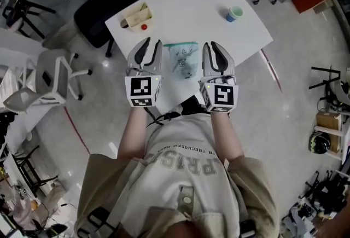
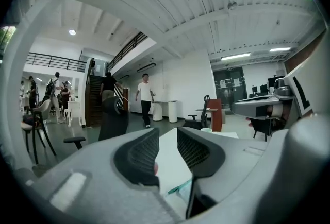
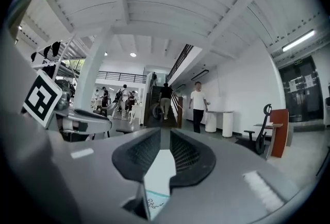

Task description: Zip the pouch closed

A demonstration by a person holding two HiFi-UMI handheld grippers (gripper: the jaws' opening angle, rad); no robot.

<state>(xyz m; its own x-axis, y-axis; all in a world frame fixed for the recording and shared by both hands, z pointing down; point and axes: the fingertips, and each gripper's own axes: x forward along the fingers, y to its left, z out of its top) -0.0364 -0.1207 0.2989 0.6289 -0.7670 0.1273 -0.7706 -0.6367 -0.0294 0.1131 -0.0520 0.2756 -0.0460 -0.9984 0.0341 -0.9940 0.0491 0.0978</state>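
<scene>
The white table (image 1: 240,12) holds the pouch (image 1: 182,61), lying flat between our grippers. Our left gripper (image 1: 152,45) and right gripper (image 1: 212,46) hang above it, jaws a little apart, holding nothing. We cannot tell if the zip is shut. The pouch's long side points away from us, with the teal zip edge (image 1: 180,44) at the far end.

The white table (image 1: 219,1) carries a clear pouch (image 1: 181,59), a wooden box (image 1: 136,15), a red ball (image 1: 144,27) and a cup (image 1: 234,13).
</scene>
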